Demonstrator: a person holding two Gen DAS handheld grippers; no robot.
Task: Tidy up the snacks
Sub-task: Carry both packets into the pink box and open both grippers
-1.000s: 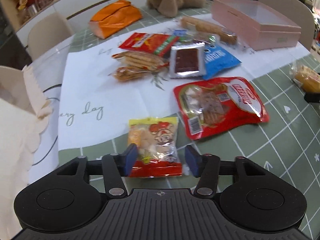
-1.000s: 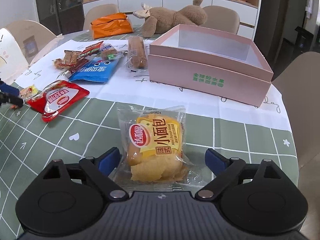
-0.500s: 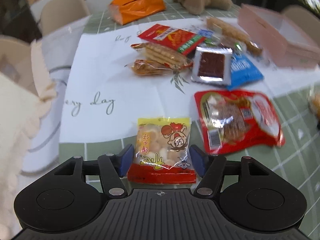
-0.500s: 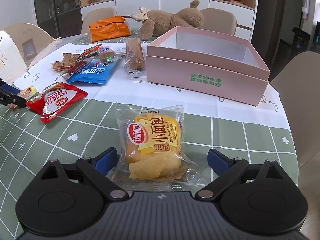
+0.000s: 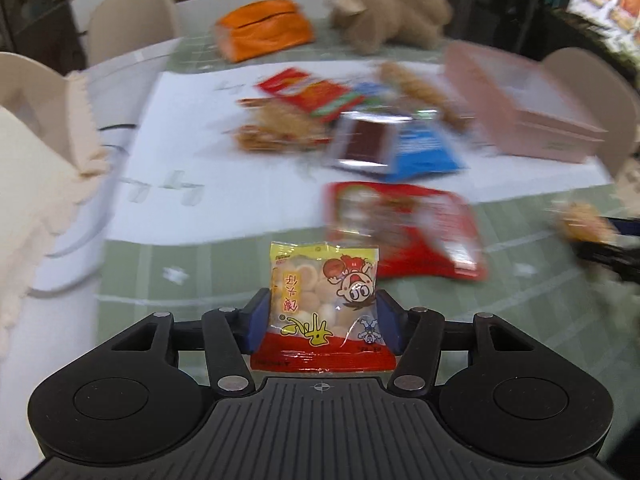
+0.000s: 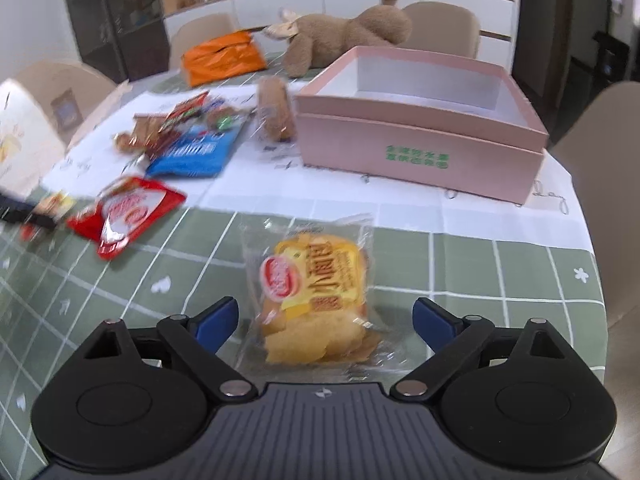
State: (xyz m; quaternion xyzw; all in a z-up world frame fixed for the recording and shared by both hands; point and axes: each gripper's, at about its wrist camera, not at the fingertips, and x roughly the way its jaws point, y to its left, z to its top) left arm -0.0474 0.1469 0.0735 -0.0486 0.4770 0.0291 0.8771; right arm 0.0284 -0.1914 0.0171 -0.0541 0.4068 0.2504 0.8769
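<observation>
A small yellow-and-red snack packet [image 5: 320,292] stands upright between the blue pads of my left gripper [image 5: 323,316]. The jaws are closing, the pads press its two sides, and it hangs clear of the green tablecloth. In the right wrist view a clear packet of yellow bread [image 6: 316,280] lies flat on the cloth. My right gripper [image 6: 326,320] is open around its near end, both pads well apart from it. Behind it stands the open pink box [image 6: 420,160], which looks empty.
A red pouch [image 6: 128,212], a blue packet [image 6: 192,152], a long bread roll [image 6: 274,112] and several smaller snacks lie on the white mat left of the box. An orange bag [image 6: 220,60] and a plush toy [image 6: 340,36] sit at the far edge. Chairs ring the table.
The left gripper's pads have closed onto the yellow-and-red packet and raised it off the table. The right gripper still straddles the bread packet, hardly moved.
</observation>
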